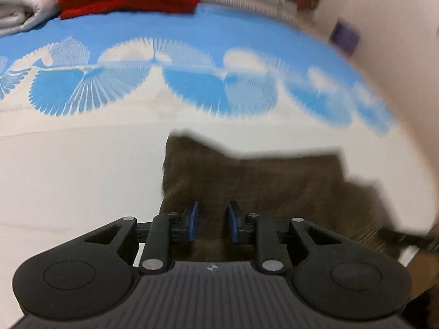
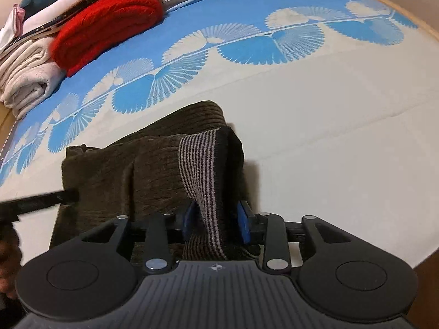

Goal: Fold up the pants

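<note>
Corduroy pants (image 2: 153, 170), dark olive-brown and ribbed, lie folded into a thick, roughly rectangular bundle on the bed sheet (image 2: 329, 142), near its close edge. The striped waistband (image 2: 203, 170), an elastic knit of grey and black lines, stands up in a curved fold at the bundle's right side and runs down between the blue pads of the right hand-held gripper (image 2: 216, 220). The jaws there stand partly apart on either side of the band; whether the pads press on it I cannot tell.

The left hand-held gripper (image 1: 211, 220) hovers over the near part of the pants (image 1: 252, 181), its blue pads a little apart with only the cloth surface showing below the gap, nothing pinched. This view is blurred, so the far edge of the bundle reads as a soft, stepped outline.

The sheet is smooth, cream in the near half with a few faint creases, and bright blue beyond, divided by a band of scalloped fan shapes (image 2: 247, 46). At the far left corner sit stacked clothes: a red knit sweater (image 2: 109, 24), fuzzy and rounded, beside a pale fleecy bundle (image 2: 30, 82), well apart from the pants. To the right of the pants and beyond them the cream sheet lies open up to the curved edge of the bed.
</note>
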Demonstrator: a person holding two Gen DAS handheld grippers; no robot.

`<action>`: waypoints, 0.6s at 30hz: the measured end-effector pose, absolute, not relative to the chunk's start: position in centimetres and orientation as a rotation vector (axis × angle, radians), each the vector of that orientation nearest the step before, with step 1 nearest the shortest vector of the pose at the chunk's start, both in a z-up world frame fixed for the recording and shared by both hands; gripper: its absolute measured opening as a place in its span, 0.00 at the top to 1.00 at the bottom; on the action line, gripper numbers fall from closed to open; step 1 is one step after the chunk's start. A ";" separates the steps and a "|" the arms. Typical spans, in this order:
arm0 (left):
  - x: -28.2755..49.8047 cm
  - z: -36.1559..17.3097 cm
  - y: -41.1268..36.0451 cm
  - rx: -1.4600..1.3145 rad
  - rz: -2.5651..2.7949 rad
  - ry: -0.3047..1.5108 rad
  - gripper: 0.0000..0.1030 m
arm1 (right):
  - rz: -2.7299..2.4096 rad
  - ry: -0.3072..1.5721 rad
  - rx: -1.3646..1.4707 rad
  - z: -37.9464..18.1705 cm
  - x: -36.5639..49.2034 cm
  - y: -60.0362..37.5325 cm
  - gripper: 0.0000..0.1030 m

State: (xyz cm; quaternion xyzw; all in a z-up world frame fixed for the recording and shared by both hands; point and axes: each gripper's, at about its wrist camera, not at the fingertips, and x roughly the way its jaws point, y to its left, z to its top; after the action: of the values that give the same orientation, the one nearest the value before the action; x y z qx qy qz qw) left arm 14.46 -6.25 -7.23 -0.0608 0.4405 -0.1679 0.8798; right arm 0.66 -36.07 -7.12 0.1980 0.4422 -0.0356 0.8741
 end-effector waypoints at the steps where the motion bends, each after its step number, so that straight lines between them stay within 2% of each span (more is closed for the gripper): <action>1: 14.6 -6.5 -5.9 -0.157 -0.357 0.890 0.75 | -0.088 0.895 0.410 -6.6 0.3 -36.2 0.63; 3: 15.3 -5.9 -5.8 -0.187 -0.369 0.862 0.76 | -0.096 0.844 0.384 -5.8 -0.4 -36.3 0.62; 7: 18.0 -8.0 -7.1 -0.116 -0.318 0.911 0.96 | -0.048 0.886 0.341 -6.3 -0.3 -35.9 0.60; 8: 18.5 -8.6 -7.4 -0.092 -0.315 0.910 0.97 | -0.062 0.933 0.314 -7.2 0.1 -35.8 0.59; 9: 19.2 -9.2 -7.8 -0.083 -0.320 0.901 0.98 | -0.081 0.963 0.297 -7.9 0.3 -35.8 0.51; 10: 19.5 -9.3 -7.9 -0.078 -0.325 0.895 0.98 | -0.098 0.975 0.297 -8.3 0.4 -36.0 0.49; 13: 19.4 -8.8 -7.5 -0.085 -0.329 0.905 0.98 | -0.102 0.978 0.354 -8.4 0.5 -36.7 0.49; 14: 18.9 -7.8 -7.2 -0.102 -0.330 0.918 0.97 | -0.101 0.970 0.361 -8.3 0.3 -36.7 0.49; 15: 18.3 -7.0 -6.8 -0.116 -0.349 0.925 0.93 | -0.098 0.959 0.365 -8.1 0.2 -36.7 0.49; 18: 15.0 -4.3 -6.2 -0.073 -0.473 0.966 0.92 | -0.083 0.917 0.383 -7.3 -0.5 -36.8 0.49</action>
State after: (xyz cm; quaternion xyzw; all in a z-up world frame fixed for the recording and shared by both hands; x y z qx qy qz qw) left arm 15.04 -6.16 -4.34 -0.0348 0.4598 -0.2254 0.8582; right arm -0.50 -36.81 -7.33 0.1839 0.4399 -0.0399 0.8781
